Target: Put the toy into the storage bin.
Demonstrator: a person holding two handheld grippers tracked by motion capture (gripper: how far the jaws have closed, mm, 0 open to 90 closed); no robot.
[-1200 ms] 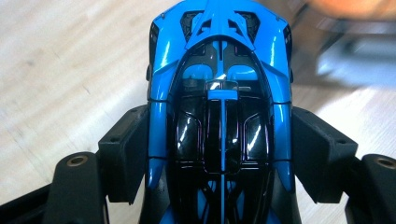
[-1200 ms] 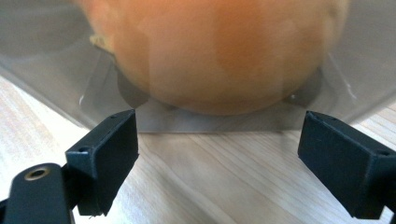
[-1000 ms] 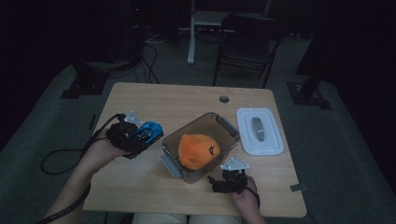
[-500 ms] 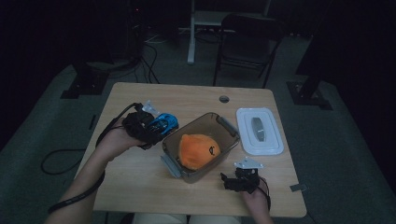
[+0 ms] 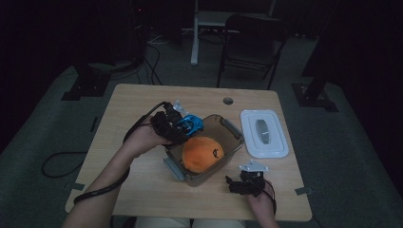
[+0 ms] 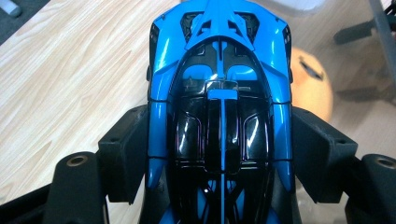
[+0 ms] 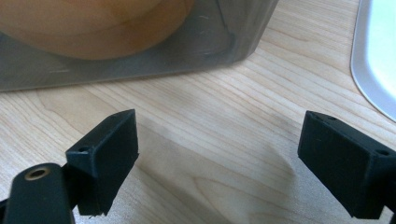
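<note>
1. We see the left claw (image 5: 183,127) clamped on a blue toy car (image 6: 219,93), held over the container (image 5: 233,135) rim.
2. Orange plush (image 5: 202,154) lies inside; car unreleased, lid (image 5: 263,134) off.
3. Right claw (image 7: 219,163) empty, jaws apart above the counter (image 5: 138,104).

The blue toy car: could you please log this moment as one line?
left claw: shut on blue toy car | position: container rim, beside orange ball | right claw: open | lid: on table
</note>
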